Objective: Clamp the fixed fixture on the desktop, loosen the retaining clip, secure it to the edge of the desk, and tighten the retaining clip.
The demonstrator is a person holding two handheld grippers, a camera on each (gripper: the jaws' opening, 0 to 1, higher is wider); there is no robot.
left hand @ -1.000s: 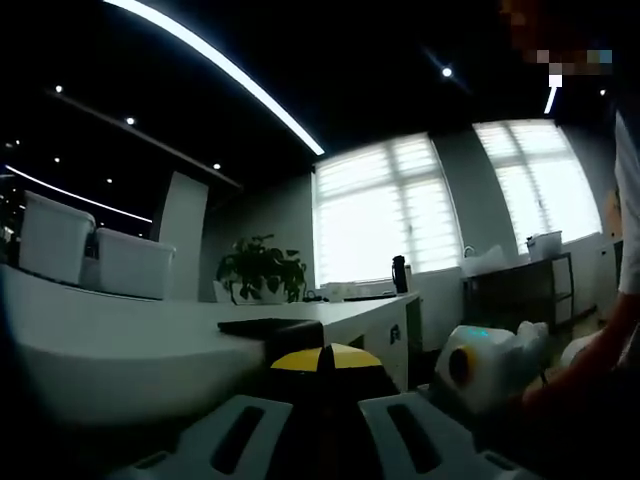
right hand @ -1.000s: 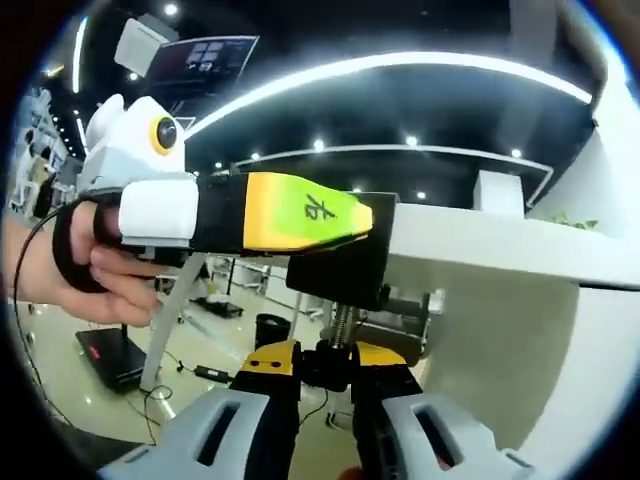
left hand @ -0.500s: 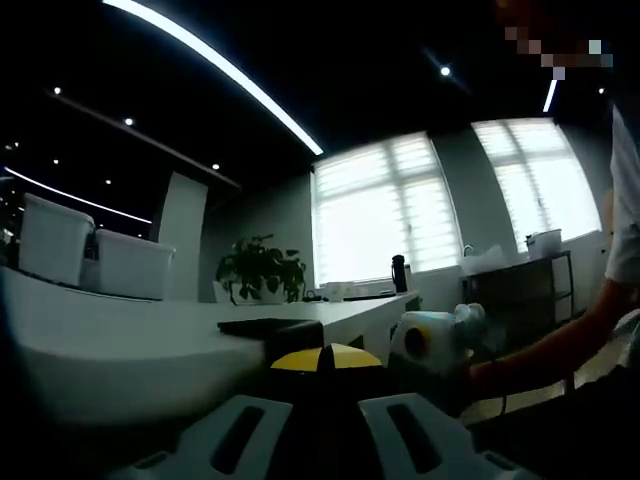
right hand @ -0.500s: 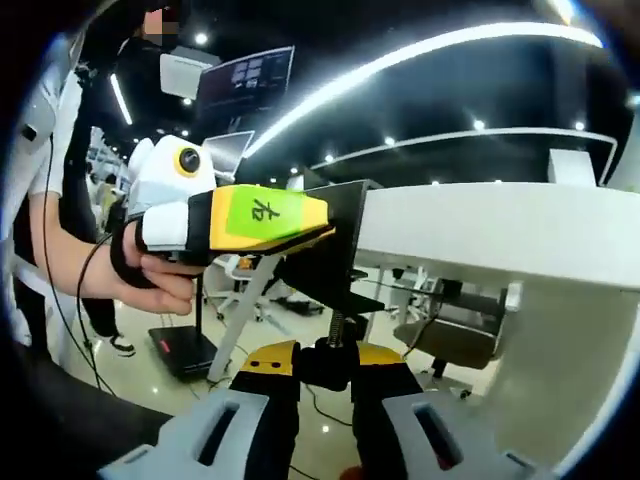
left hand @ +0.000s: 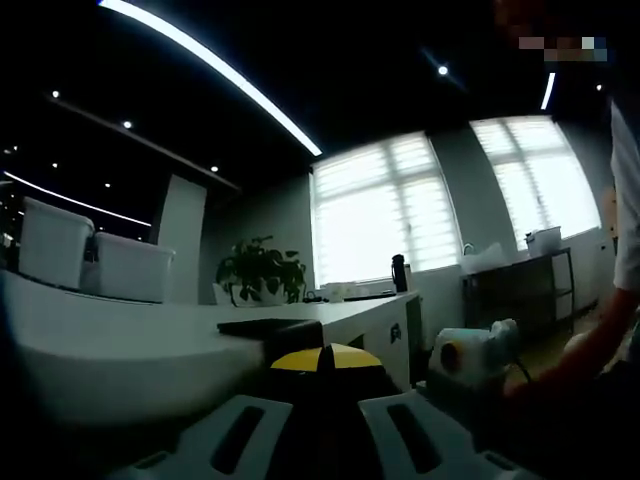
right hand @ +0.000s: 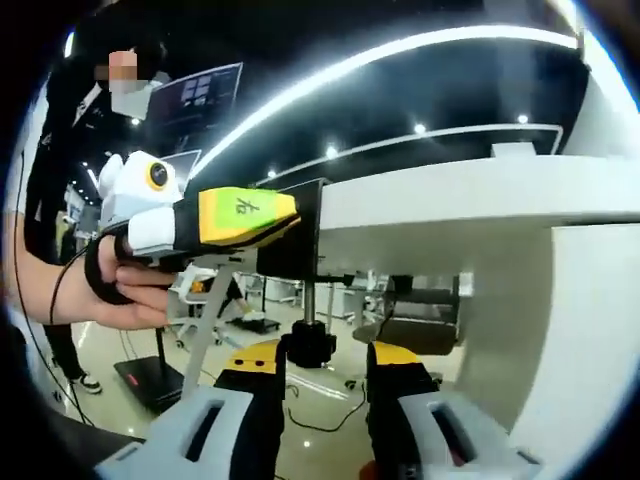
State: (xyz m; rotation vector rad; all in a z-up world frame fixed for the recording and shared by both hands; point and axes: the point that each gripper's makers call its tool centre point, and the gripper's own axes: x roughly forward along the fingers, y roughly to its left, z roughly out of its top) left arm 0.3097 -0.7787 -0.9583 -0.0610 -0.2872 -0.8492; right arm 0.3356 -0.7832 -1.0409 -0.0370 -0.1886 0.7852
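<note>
Right gripper [right hand: 325,365]: jaws stand slightly apart, one on each side of the black knob [right hand: 307,348] at the foot of the clamp screw [right hand: 309,305]. Whether the pads touch the knob or sit just off it cannot be told; the gap looks a little wider than the knob.

Left gripper [right hand: 225,218], seen from the right gripper view: yellow-tipped jaws pressed onto the upright black plate of the fixture [right hand: 295,232], holding it against the edge of the white desk [right hand: 470,200]. A hand [right hand: 110,290] grips its handle. In the left gripper view its own jaws [left hand: 325,365] are drawn together on the dark fixture body, whose top plate [left hand: 268,327] lies flat on the desk surface.

Fixture position: hooked over the desk edge, top plate above, screw hanging below with the knob lowest.

Handling judgement:
- Fixture looks like rigid metal, stiff, moderately heavy for its bulk; it should not flex under a firm pinch.
- Painted plate is probably slick, so hold across its flat faces, as the left gripper does.
- Knob is small and round; likely to slip if pinched lightly. Take it square across its widest part, jaws level with it, then turn.
- Risk: the fixture drops or twists off the edge if the left hold eases before the screw bites under the desk.
</note>
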